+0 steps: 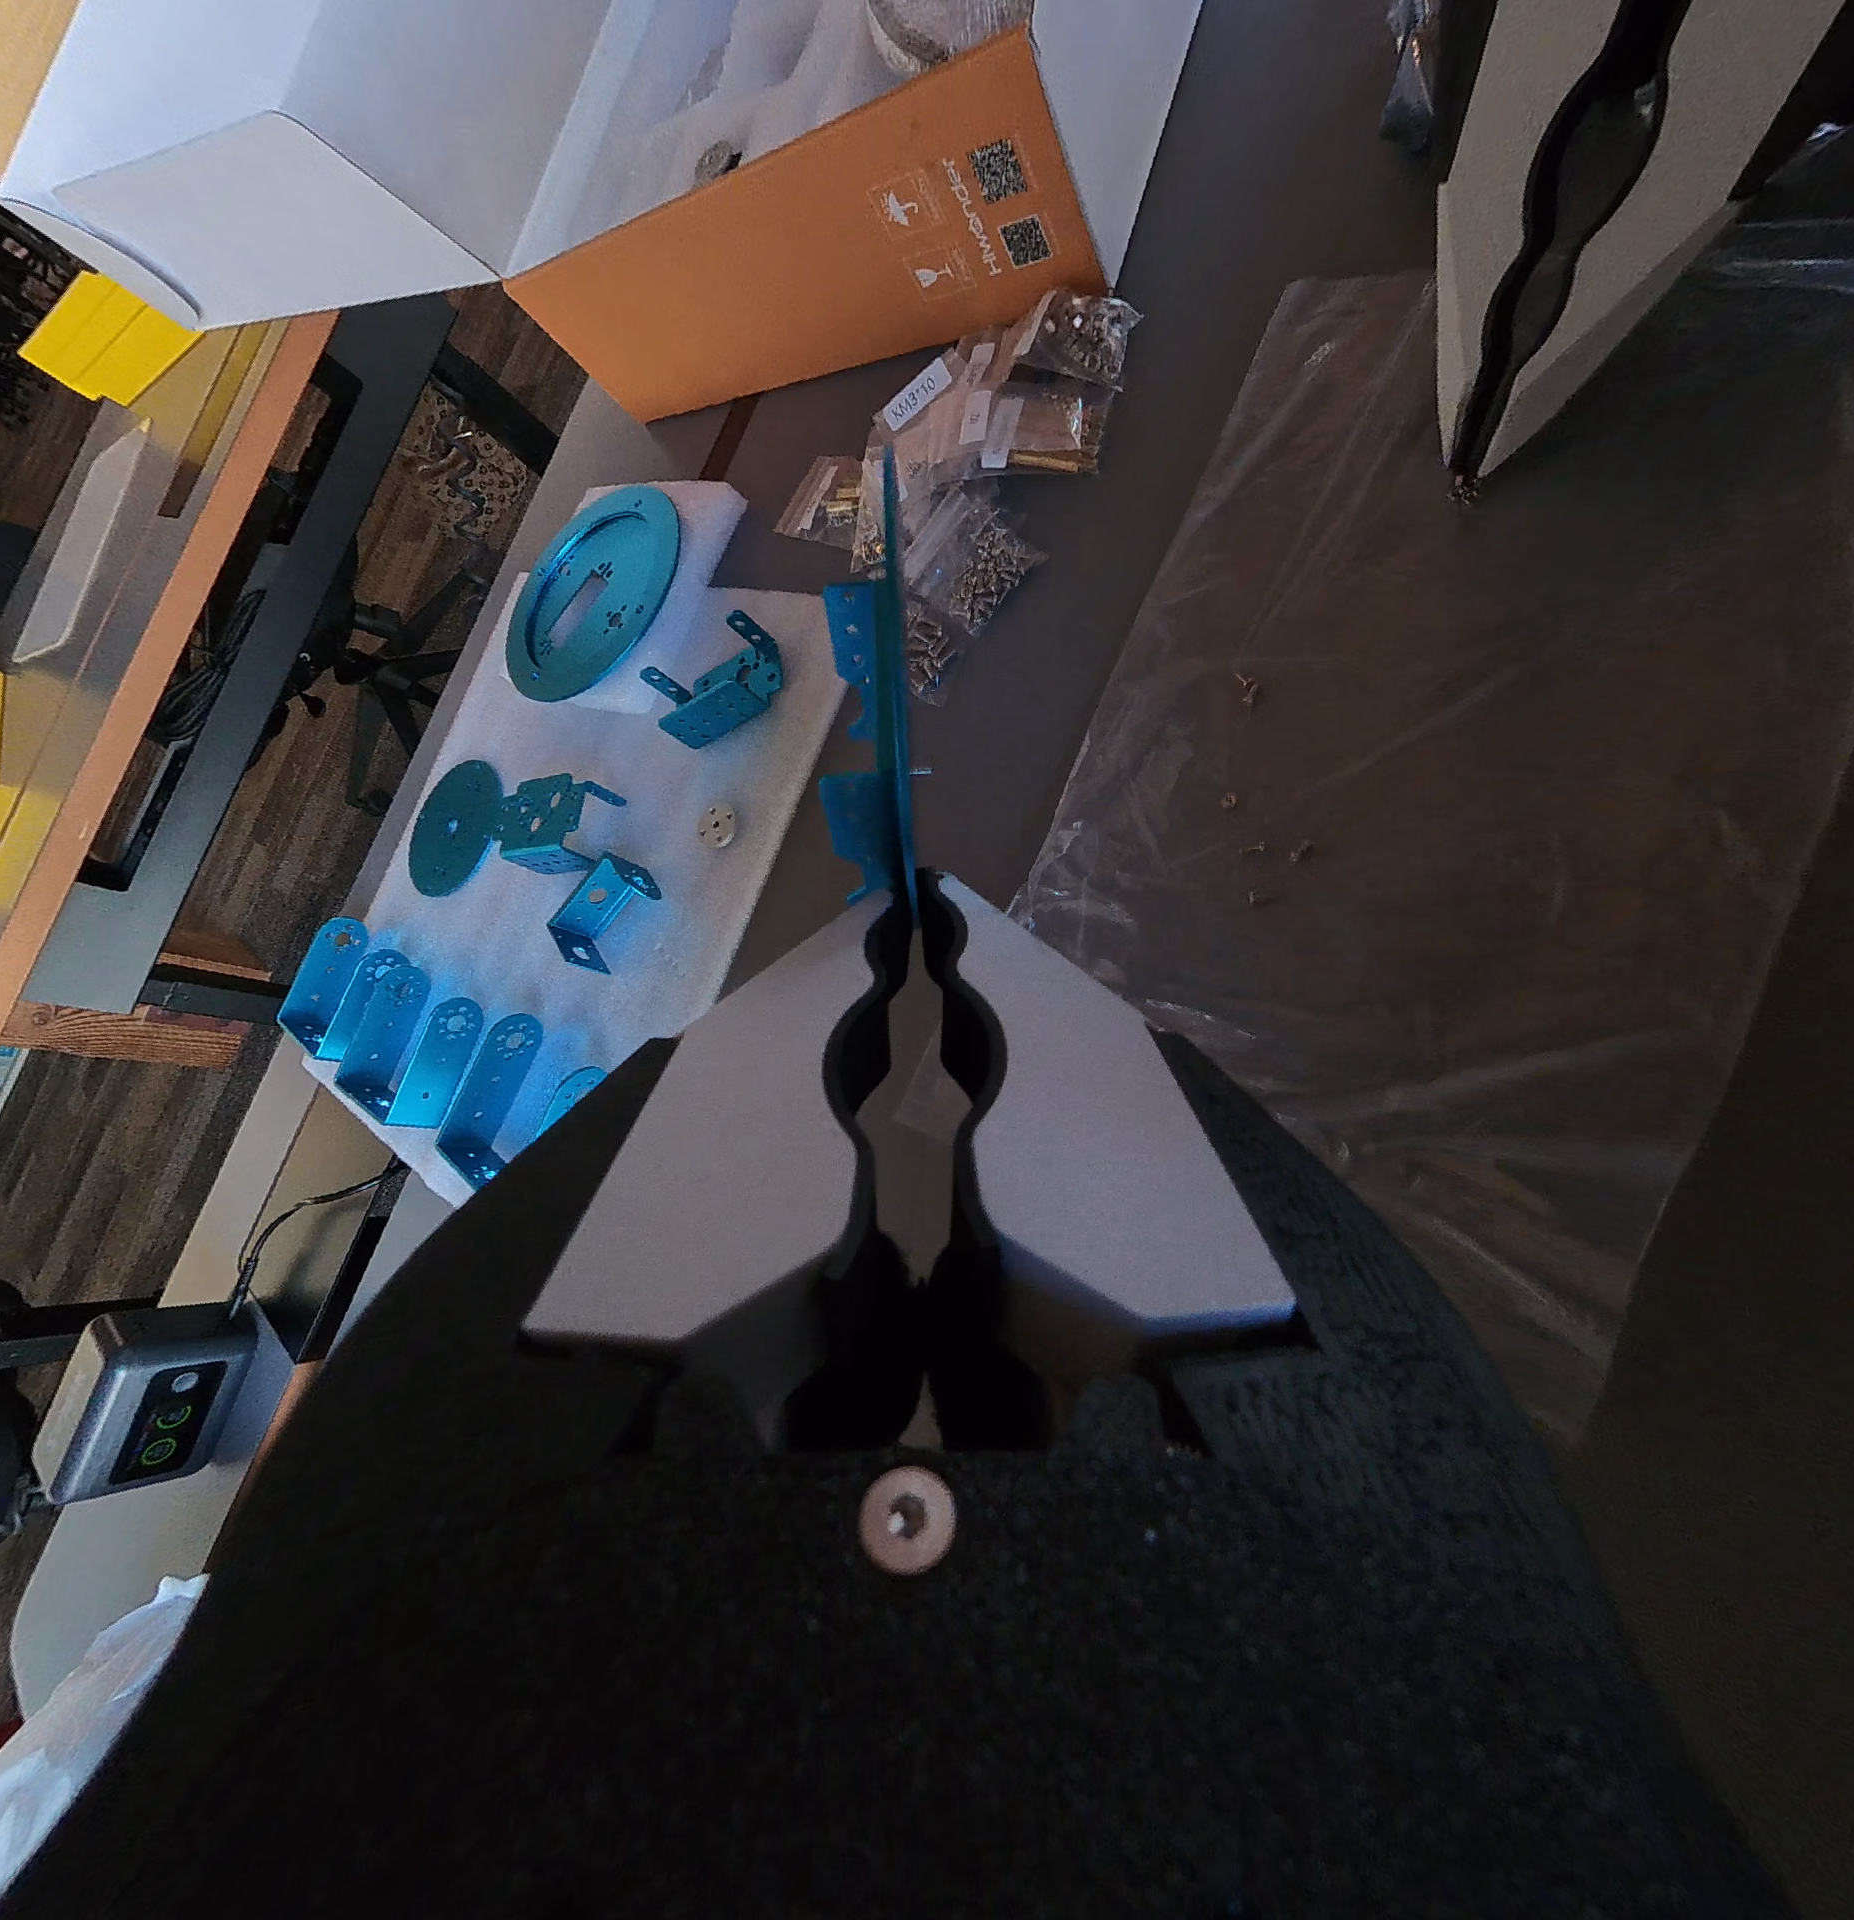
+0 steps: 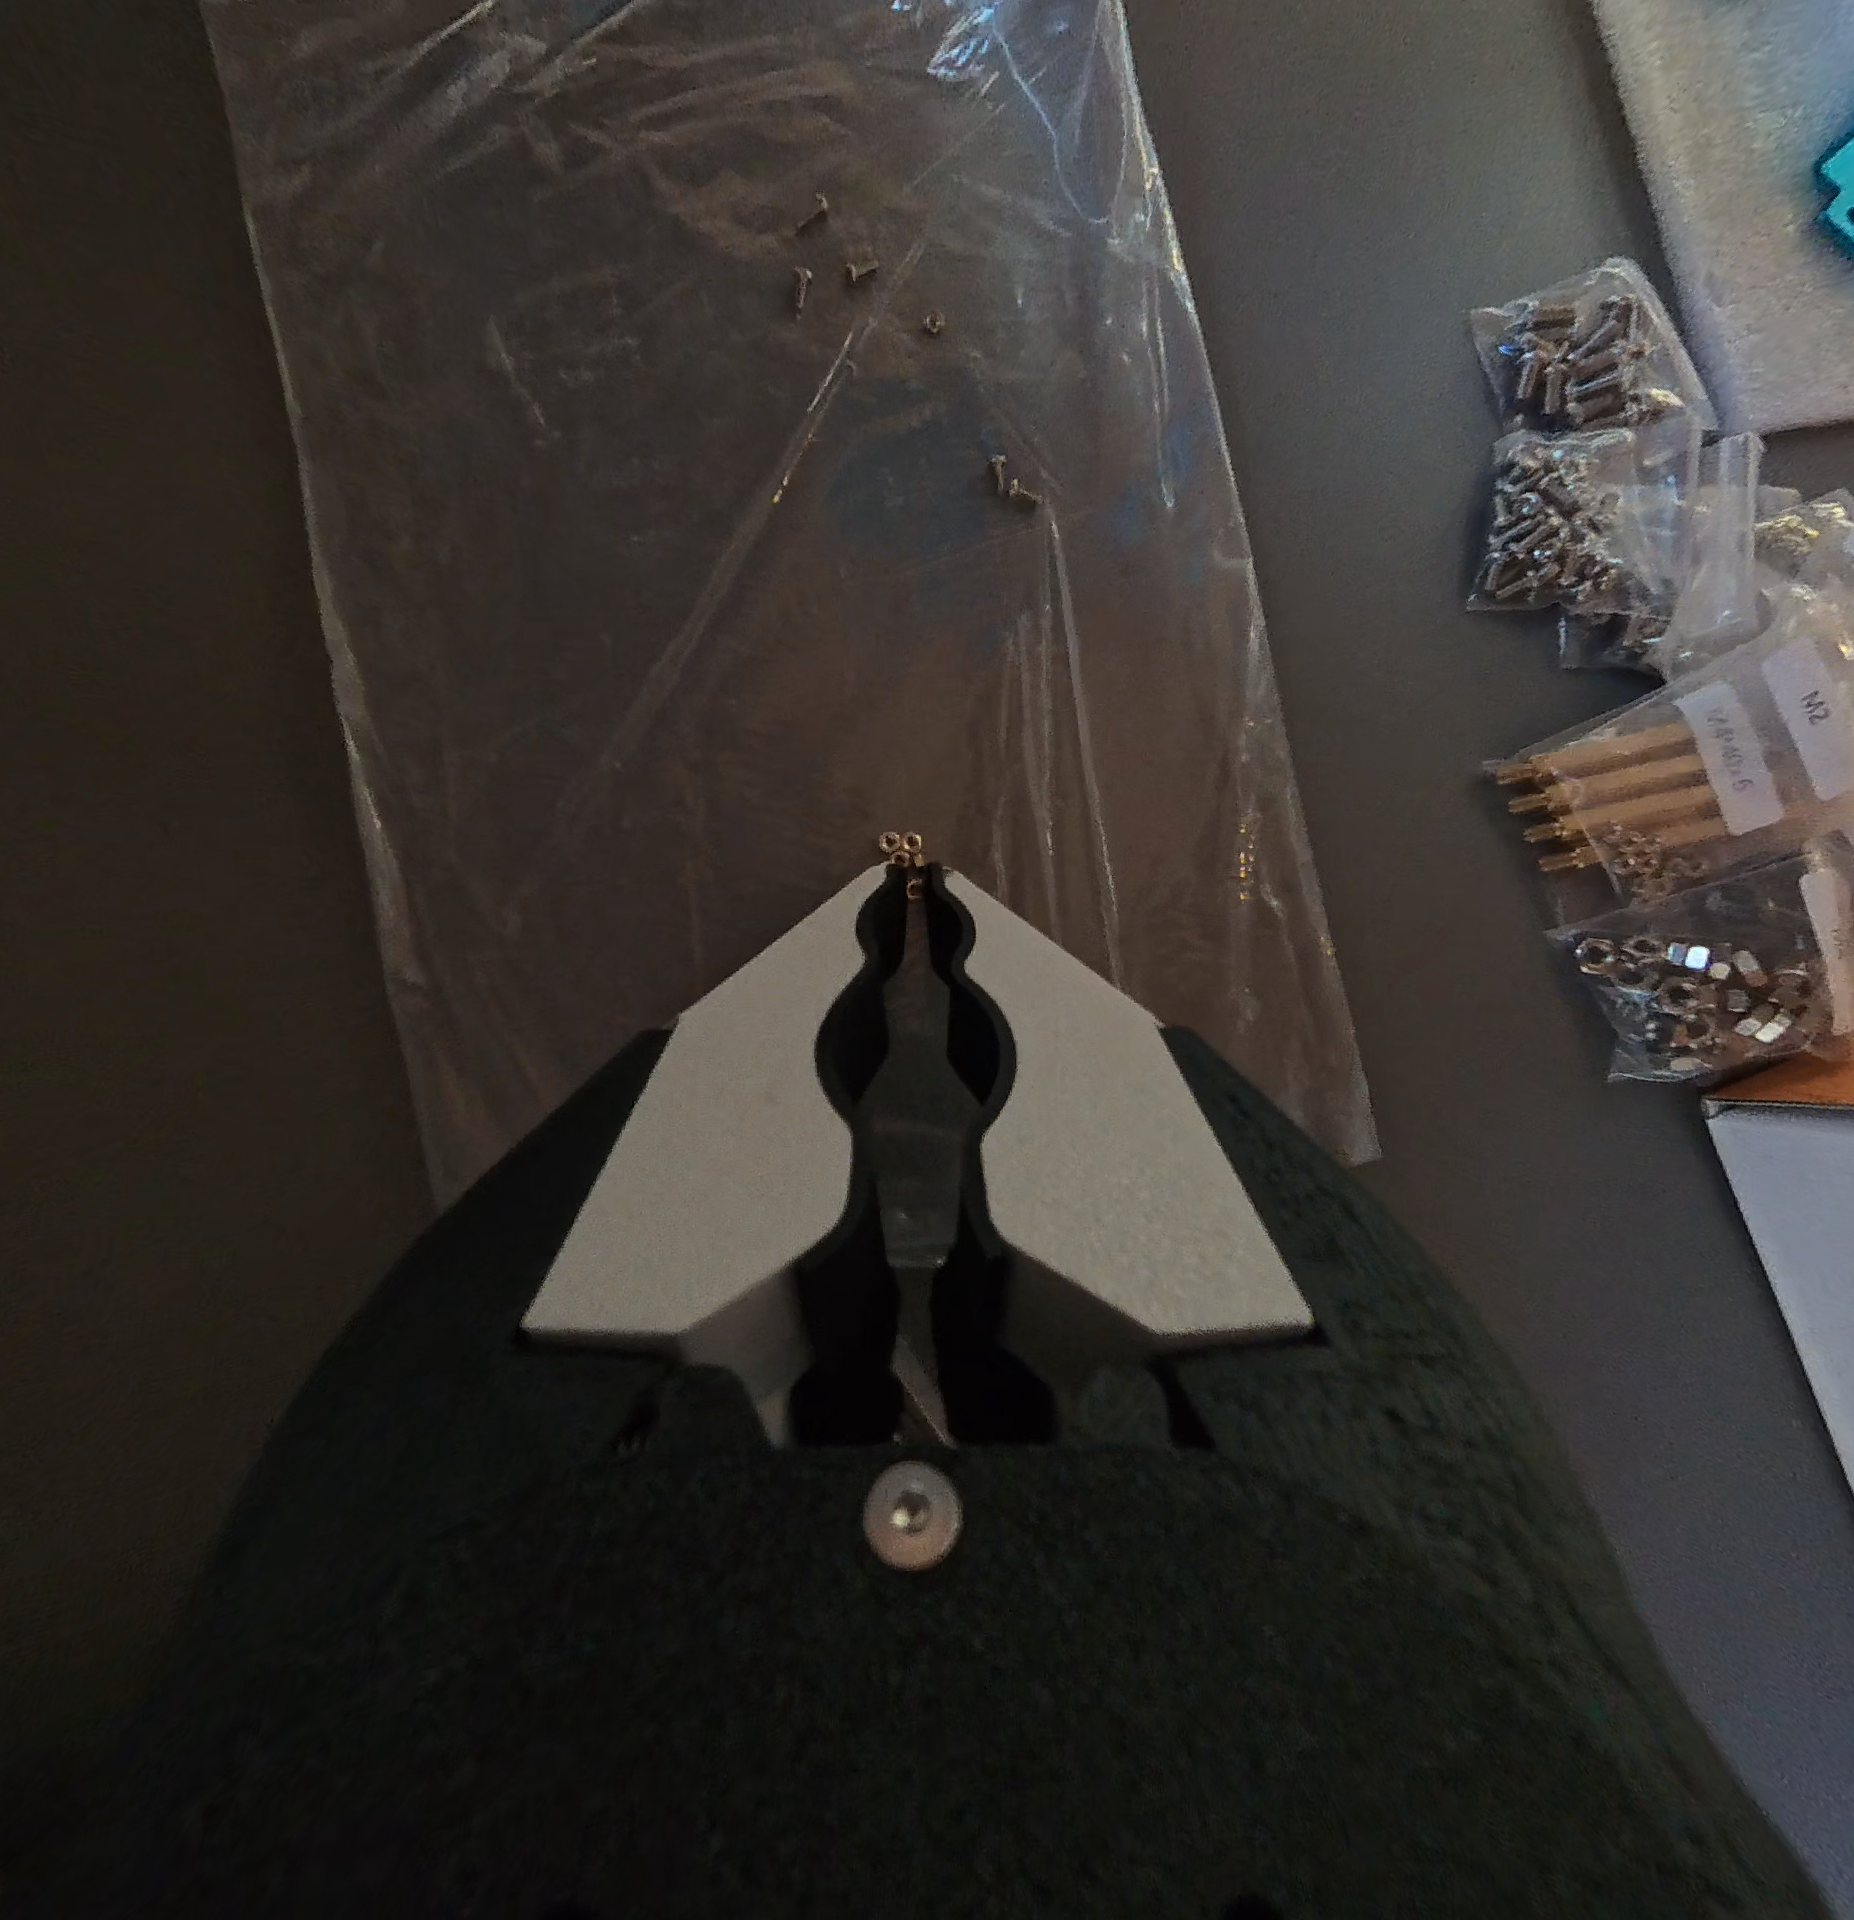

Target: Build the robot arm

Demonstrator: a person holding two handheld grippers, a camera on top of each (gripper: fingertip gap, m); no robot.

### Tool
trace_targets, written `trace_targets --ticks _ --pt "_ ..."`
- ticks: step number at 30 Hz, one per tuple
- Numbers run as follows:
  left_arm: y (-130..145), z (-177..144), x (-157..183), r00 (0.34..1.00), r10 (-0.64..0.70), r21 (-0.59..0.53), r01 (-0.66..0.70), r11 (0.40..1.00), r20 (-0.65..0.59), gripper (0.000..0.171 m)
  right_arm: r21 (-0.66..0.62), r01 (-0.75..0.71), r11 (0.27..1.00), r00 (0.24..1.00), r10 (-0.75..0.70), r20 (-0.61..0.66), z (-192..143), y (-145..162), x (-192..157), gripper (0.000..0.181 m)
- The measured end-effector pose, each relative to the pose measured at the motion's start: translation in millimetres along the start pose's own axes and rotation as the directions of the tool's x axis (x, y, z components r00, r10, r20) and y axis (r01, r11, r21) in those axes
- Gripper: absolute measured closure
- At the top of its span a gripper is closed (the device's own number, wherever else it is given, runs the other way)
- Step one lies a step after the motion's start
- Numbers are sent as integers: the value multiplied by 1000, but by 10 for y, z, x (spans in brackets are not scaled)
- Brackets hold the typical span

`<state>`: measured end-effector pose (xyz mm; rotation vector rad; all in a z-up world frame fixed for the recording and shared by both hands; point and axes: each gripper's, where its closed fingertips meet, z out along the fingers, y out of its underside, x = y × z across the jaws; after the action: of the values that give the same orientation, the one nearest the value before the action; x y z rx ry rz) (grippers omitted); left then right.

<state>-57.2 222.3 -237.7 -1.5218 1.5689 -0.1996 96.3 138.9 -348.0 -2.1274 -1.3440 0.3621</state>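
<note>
Left gripper (image 1: 915, 896) clenched on the edge of a thin blue metal plate (image 1: 890, 686), held edge-on and extending forward from the fingertips; beyond and left of the fingers, a white foam sheet (image 1: 757, 748) with blue brackets (image 1: 403, 1029) and a blue ring (image 1: 596, 592); ahead, small bags of screws (image 1: 980, 566). Right gripper (image 2: 910, 871) closed on tiny brass nuts (image 2: 900, 844) at the fingertips, above a clear plastic sheet (image 2: 642, 623); loose screws (image 2: 829, 260) farther ahead on the sheet, hardware bags (image 2: 1567, 520) well to the right of the fingers
</note>
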Motion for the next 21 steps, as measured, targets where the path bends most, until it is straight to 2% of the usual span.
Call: trace_targets --ticks 4,8,15,19,21 --pt "-12 15 40 1000 -7 4 7 1000 -16 171 43 -10 999 1000 11 -15 -61 -27 11 179" --pt "-29 63 151 996 -57 12 58 998 -75 171 221 5 975 998 10 -67 -251 -311 4 179" --pt "-146 87 288 985 -108 34 113 993 -138 171 536 119 836 965 29 -260 -591 -929 -121 179" --pt "-286 50 388 972 -141 59 154 986 -190 171 582 155 798 930 81 -358 -619 -1080 -164 179" --pt "-329 49 429 969 -141 65 157 985 -201 171 546 154 823 936 55 -347 -514 -1059 -233 179"
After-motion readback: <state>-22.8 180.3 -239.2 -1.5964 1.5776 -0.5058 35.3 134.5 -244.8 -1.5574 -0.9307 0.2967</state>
